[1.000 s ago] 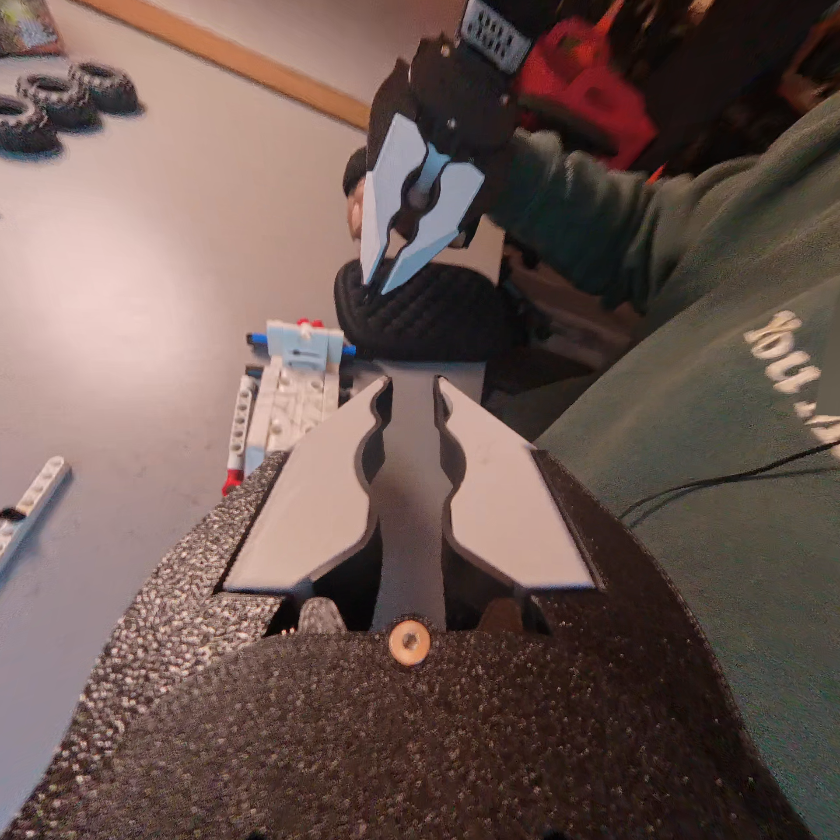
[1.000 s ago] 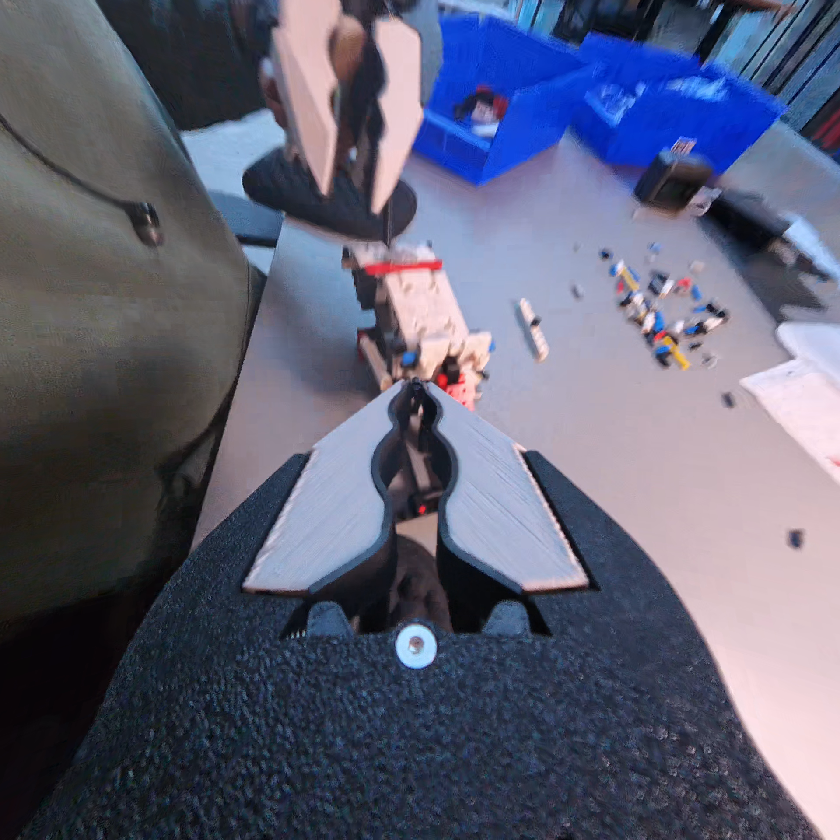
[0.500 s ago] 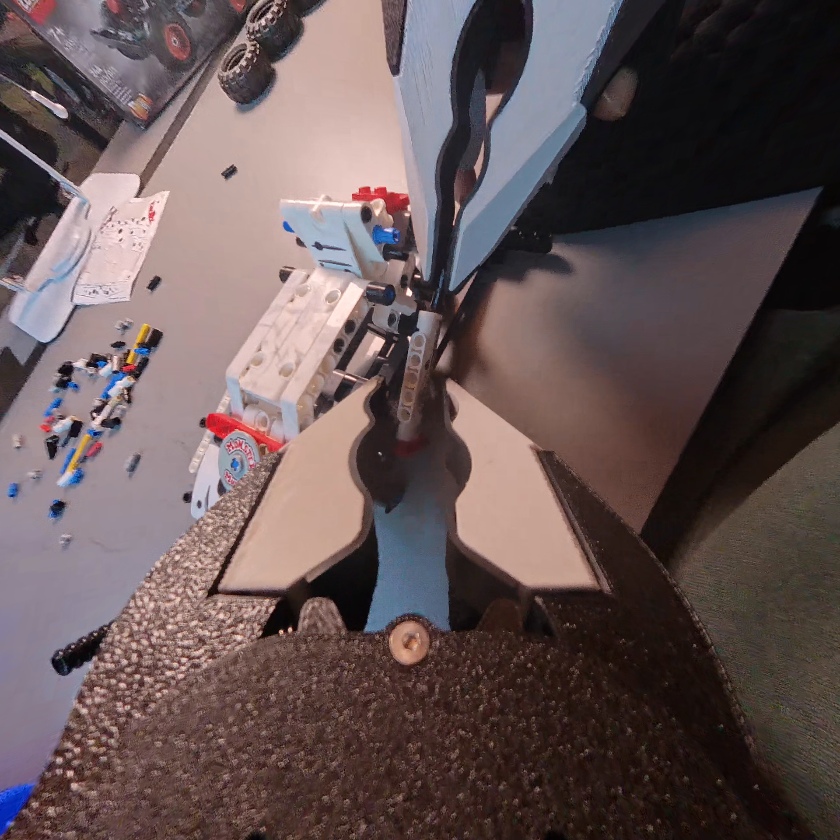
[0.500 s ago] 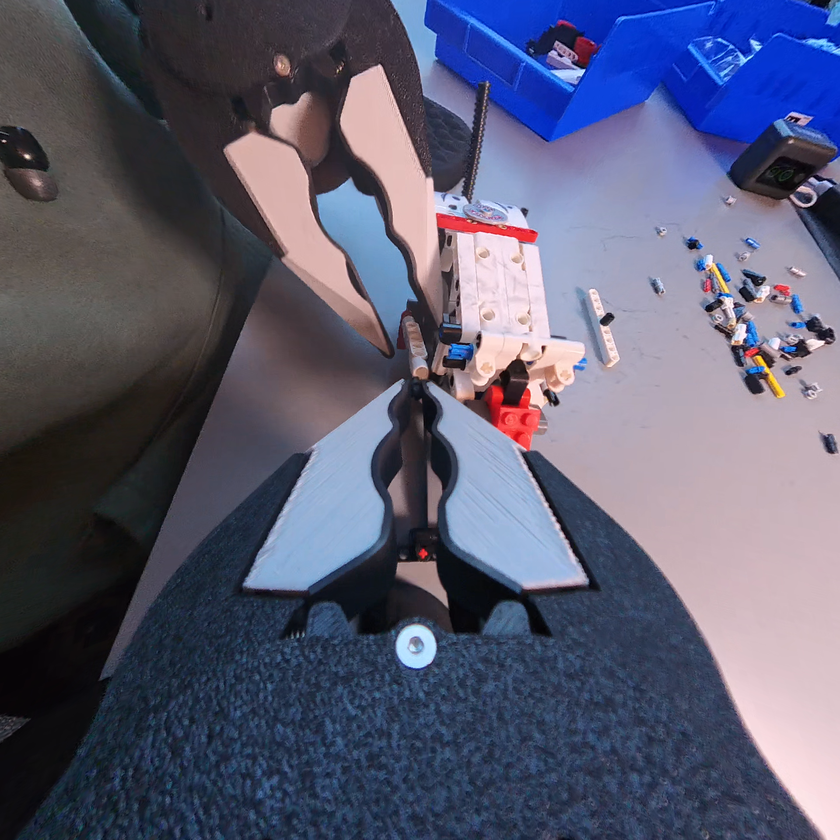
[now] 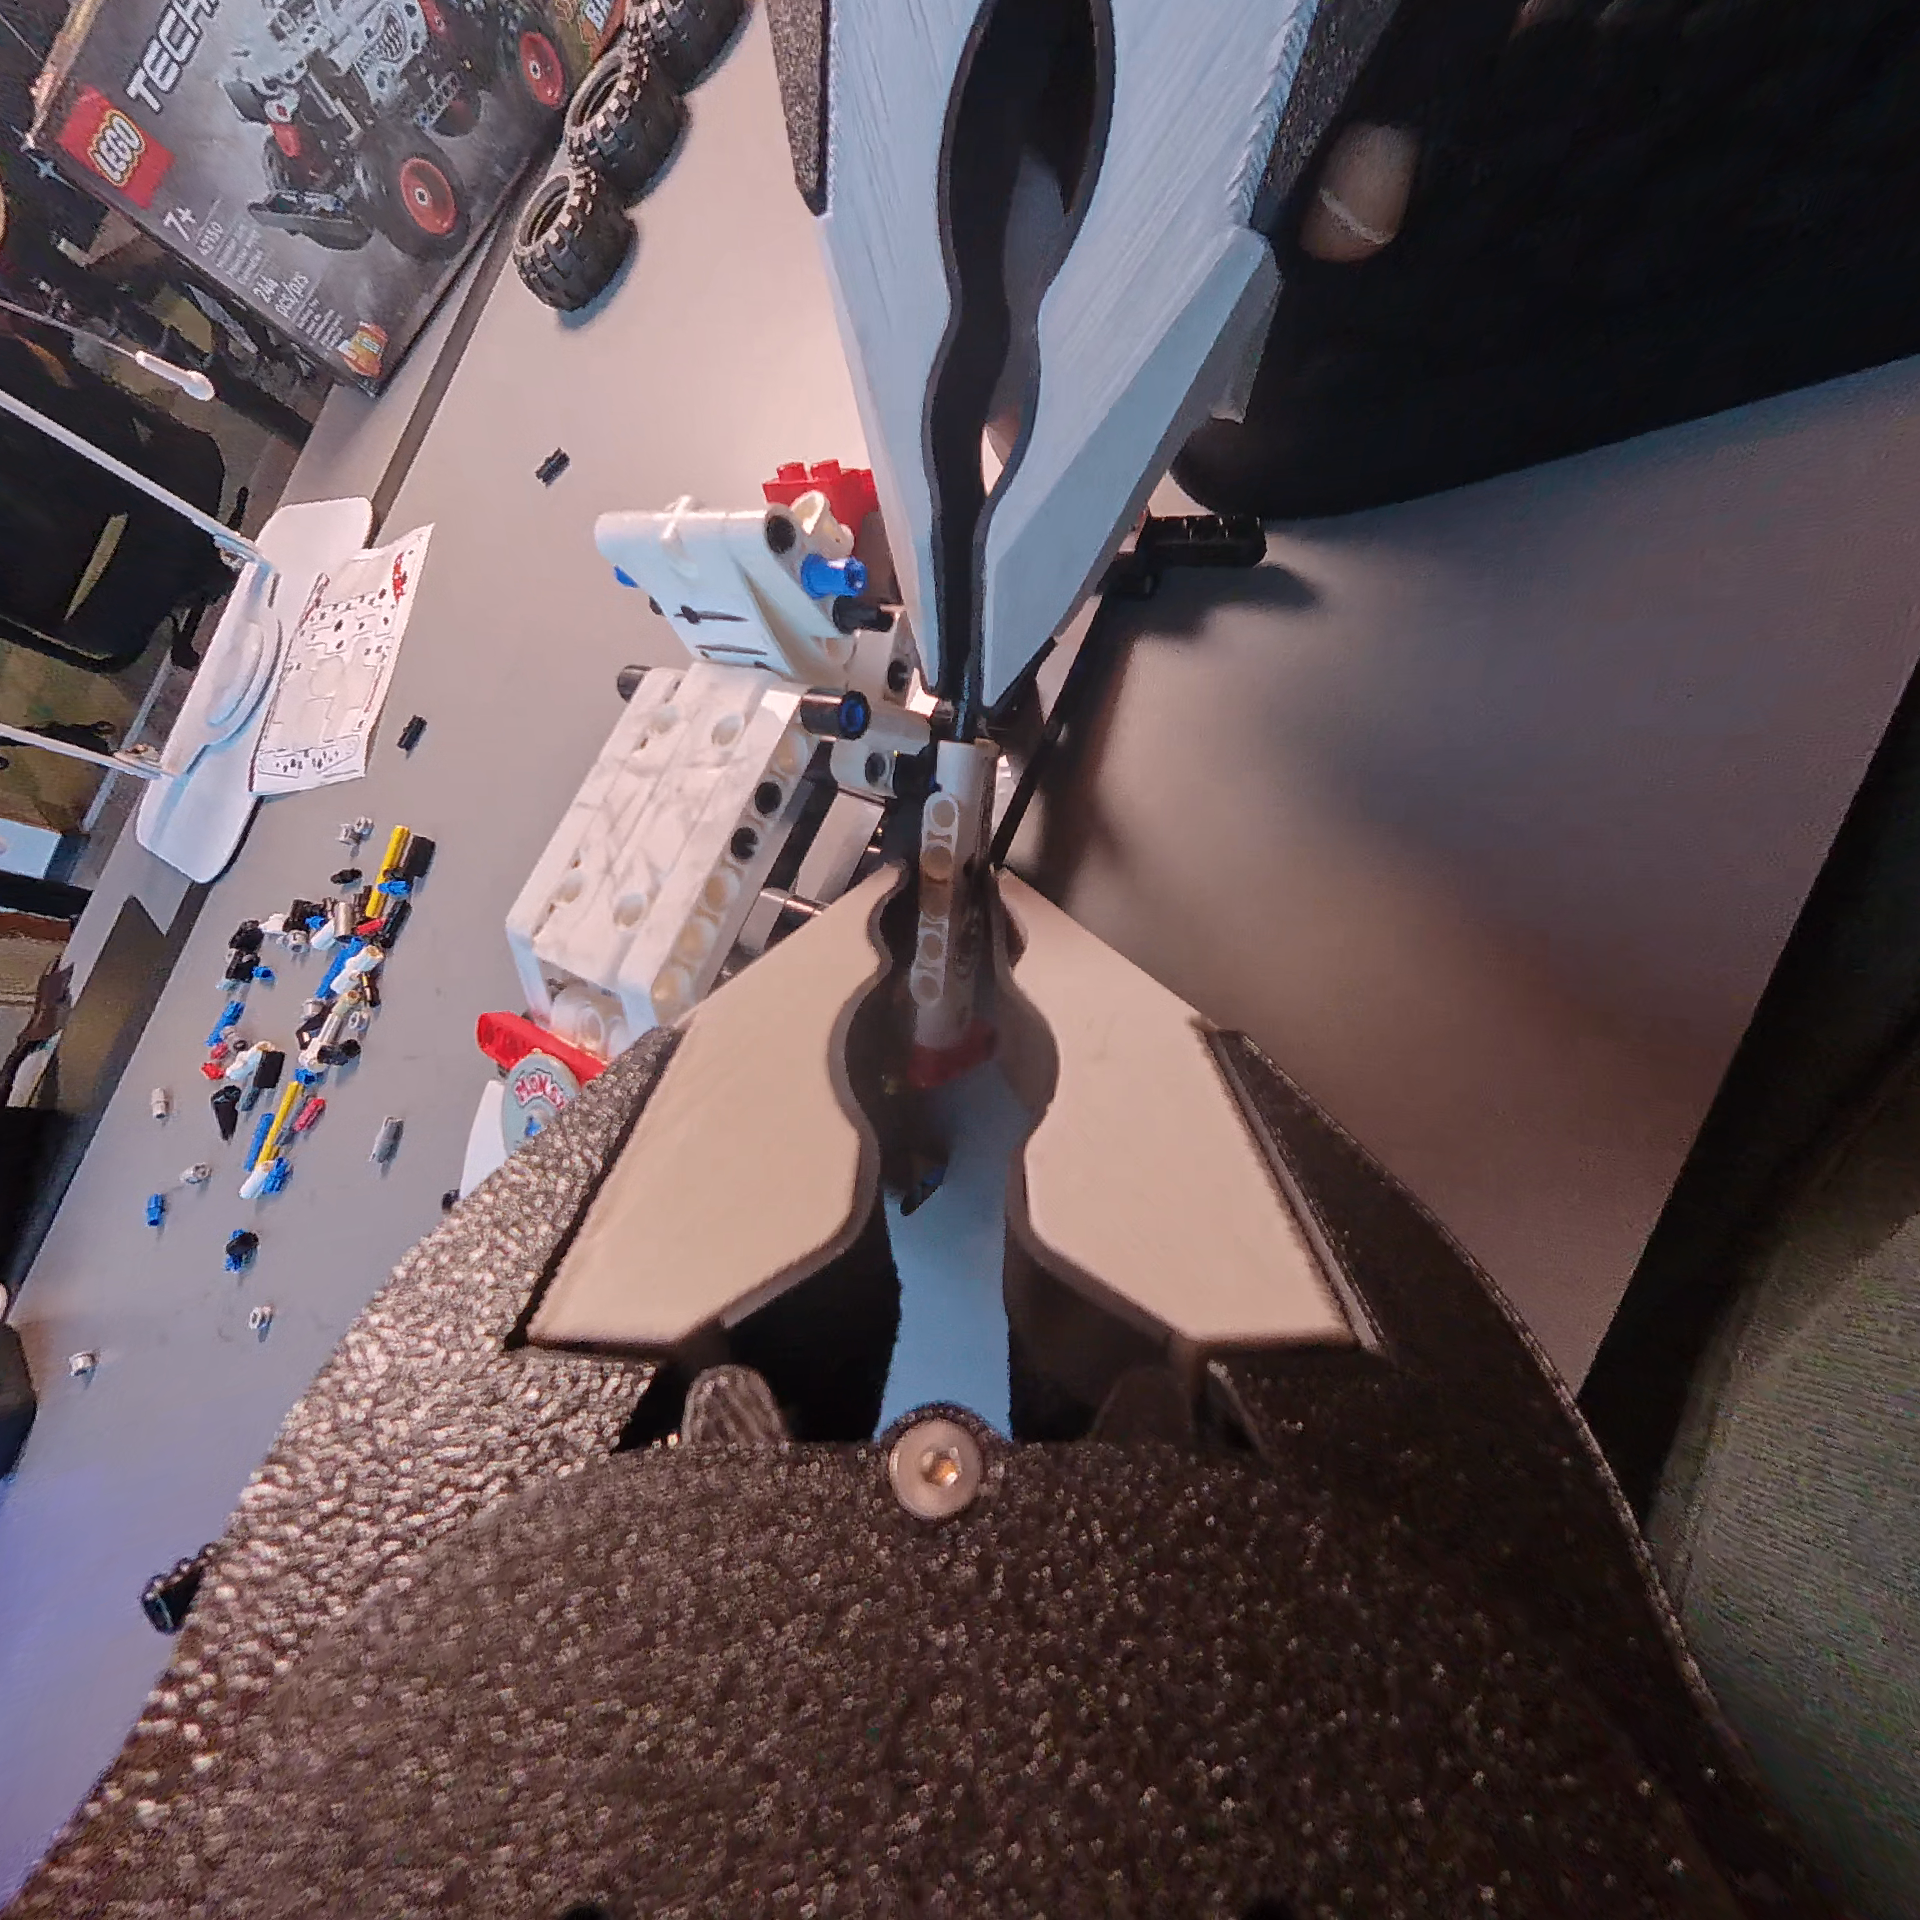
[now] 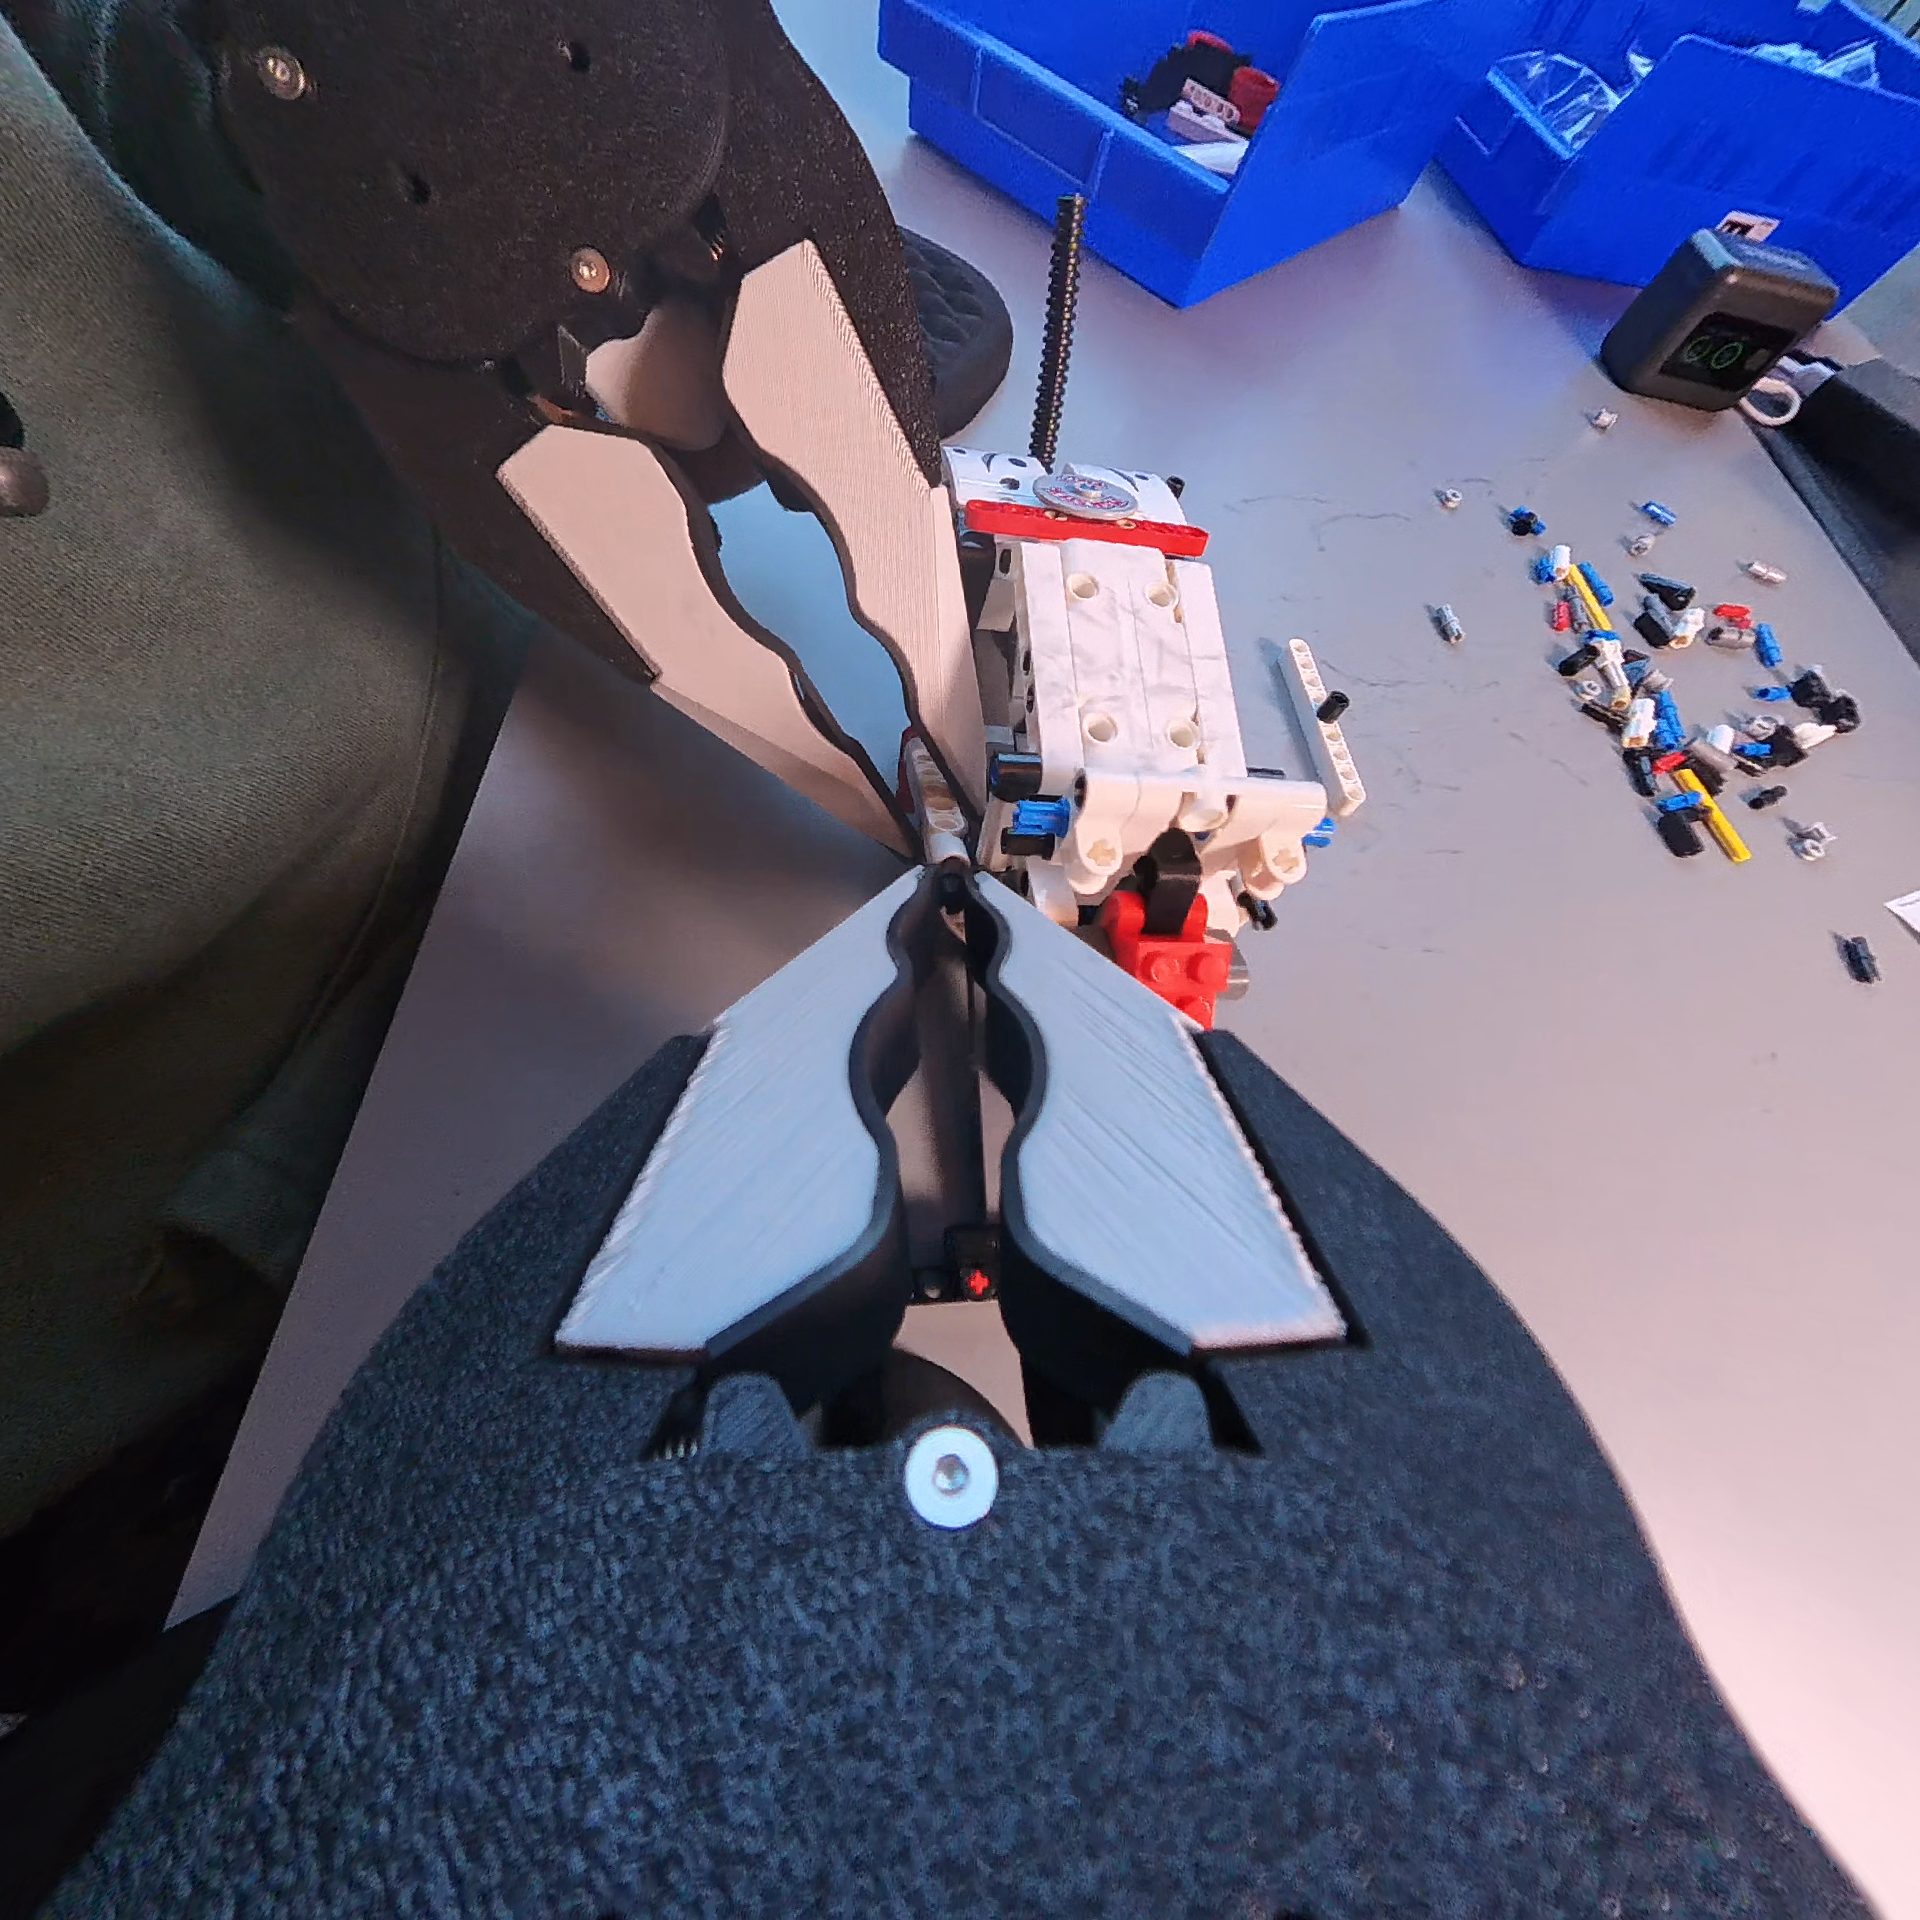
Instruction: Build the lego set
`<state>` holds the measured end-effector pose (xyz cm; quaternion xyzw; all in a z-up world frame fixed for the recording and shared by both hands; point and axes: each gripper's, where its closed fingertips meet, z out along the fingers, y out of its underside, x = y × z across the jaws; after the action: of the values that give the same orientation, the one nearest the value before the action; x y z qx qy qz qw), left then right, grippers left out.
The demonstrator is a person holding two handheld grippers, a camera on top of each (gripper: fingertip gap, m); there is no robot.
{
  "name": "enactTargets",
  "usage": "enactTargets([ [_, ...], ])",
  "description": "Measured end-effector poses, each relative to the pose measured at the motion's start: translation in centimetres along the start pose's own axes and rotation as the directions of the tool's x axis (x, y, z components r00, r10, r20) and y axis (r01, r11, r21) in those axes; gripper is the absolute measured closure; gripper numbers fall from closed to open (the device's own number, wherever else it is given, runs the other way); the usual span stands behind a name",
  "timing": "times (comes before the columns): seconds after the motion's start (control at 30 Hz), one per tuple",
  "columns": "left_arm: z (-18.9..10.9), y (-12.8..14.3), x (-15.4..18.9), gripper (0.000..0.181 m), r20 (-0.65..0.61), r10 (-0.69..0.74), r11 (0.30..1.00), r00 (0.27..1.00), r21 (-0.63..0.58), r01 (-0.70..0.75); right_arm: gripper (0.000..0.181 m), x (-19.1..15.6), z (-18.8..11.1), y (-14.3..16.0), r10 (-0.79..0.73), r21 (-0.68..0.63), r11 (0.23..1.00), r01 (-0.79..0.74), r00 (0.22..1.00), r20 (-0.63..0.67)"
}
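My left gripper [image 5: 940, 914] pinches the model's [image 5: 665, 831] white side beam [image 5: 940, 873]; my right gripper [image 6: 951, 883] clamps a black rod [image 6: 961, 1091].

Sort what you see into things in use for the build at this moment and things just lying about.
In use: left tongs, white beam, right tongs, black piece, white model.
Lying about for now: loose pieces, tyres, set box, blue bins, black device.
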<state>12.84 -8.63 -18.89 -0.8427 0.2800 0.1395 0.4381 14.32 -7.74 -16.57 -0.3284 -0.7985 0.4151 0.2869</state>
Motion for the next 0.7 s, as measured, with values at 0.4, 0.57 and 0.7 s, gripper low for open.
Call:
enactTargets([
  [0.4, 0.06, -0.12, 0.09, 0.174, -0.02, -0.024, 1.0, 1.0, 0.018, 0.025, 0.177, -0.04, 0.01, 0.2, 0.115, -0.018, 0.993, -0.113, 0.987, 0.111],
  [0.57, 0.01, -0.11, 0.1, 0.174, -0.053, -0.054, 0.998, 0.997, -0.018, 0.054, 0.177, -0.01, 0.06, 0.14, 0.165, -0.04, 0.986, -0.163, 0.983, 0.075],
  [0.7, 0.15, -0.1, -0.15, 0.175, -0.062, -0.084, 0.996, 0.995, -0.027, 0.082, 0.178, 0.35, 0.14, 0.15, 0.323, -0.034, 0.947, -0.321, 0.943, 0.085],
])
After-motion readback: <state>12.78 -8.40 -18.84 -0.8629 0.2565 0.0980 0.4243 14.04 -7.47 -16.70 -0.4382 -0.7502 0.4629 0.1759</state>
